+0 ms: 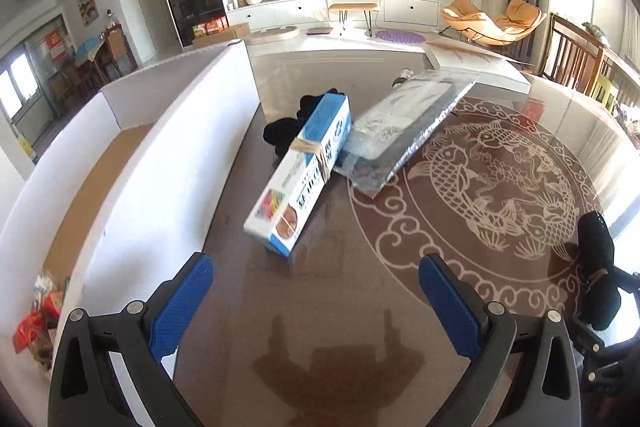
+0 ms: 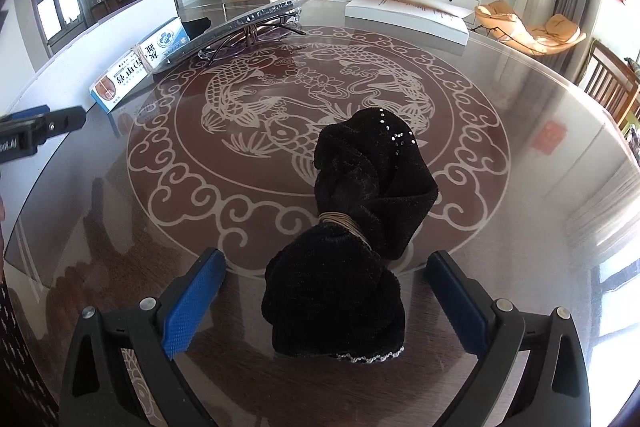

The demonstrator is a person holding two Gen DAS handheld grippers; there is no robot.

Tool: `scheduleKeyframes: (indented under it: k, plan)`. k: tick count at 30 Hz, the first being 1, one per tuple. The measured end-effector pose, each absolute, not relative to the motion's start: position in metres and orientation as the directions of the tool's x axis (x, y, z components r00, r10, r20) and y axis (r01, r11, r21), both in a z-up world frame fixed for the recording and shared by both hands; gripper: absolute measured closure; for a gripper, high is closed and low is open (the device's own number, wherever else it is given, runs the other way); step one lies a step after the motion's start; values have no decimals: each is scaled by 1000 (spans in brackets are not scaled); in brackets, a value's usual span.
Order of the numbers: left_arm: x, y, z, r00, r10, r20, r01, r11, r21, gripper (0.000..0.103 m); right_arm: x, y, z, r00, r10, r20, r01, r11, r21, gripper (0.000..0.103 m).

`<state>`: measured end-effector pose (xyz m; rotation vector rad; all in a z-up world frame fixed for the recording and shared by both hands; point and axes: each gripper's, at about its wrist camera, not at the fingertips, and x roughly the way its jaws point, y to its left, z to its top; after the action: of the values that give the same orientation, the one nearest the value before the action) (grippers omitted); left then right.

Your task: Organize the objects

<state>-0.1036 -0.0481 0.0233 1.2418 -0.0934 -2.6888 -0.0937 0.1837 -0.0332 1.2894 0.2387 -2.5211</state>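
Black cloth bundle, bound at its waist with a band, lies on the bench, long axis pointing away from the camera. Right hand-held gripper: fingers wide apart, flanking its near end, not touching. Left hand-held gripper: spread wide, empty, facing a blue-and-white box.

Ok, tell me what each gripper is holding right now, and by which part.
Nothing is held. The left gripper is open over bare table glass. The right gripper is open around the black cloth bundle, its pads clear of the fabric.
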Motion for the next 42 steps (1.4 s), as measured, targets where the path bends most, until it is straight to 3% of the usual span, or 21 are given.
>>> scheduleKeyframes:
  k: [5,6,7,8,9,10,13,17,21,24,28,33,42]
  plan:
    - [-174,-73,-2,-526,-147,-837,153,-985,77,0,-94,184,-33,-553,-188,-812,337,-942,-12,2]
    - [-179,-79,-8,-522,-113,-845,161,-986,32,6,-94,184,-33,-553,-188,-812,337,-942,-12,2]
    - [-179,-83,-10,-539,-67,-839,159,-987,-23,20,-94,184,-33,-553,-188,-812,337,-942,-12,2]
    - [-178,-86,-13,-548,-42,-835,153,-987,-51,60,-94,184,-33,-553,-188,-812,337,-942,-12,2]
    - [-175,-86,-15,-548,-20,-837,132,-989,-63,79,-94,184,-33,-553,-188,-812,337,-942,-12,2]
    - [-168,-82,-16,-556,6,-831,103,-992,-76,82,-94,184,-33,-553,-188,-812,337,-942,-12,2]
    - [-126,-63,-10,-577,53,-815,27,-996,-84,82,-94,184,-33,-553,-188,-812,337,-942,-12,2]
    - [-61,-36,-1,-557,254,-791,-76,-964,-256,82,-94,184,-33,-553,-188,-812,337,-942,-12,2]
    - [-37,-35,-15,-539,317,-780,-47,-937,-347,80,-94,184,-33,-553,-188,-812,337,-941,-12,2]
    - [-33,-49,-27,-542,296,-787,24,-930,-367,62,-94,184,-33,-553,-188,-812,337,-941,-12,2]
    - [-20,-71,-23,-613,189,-768,147,-927,-345,20,-93,184,-34,-553,-185,-812,335,-942,-14,2]
    - [-19,-77,-24,-623,166,-764,182,-919,-349,19,-93,184,-34,-553,-185,-812,335,-942,-14,1]
    - [-16,-38,-14,-637,78,-767,81,-983,-166,18,-93,185,-34,-551,-186,-813,335,-942,-12,0]
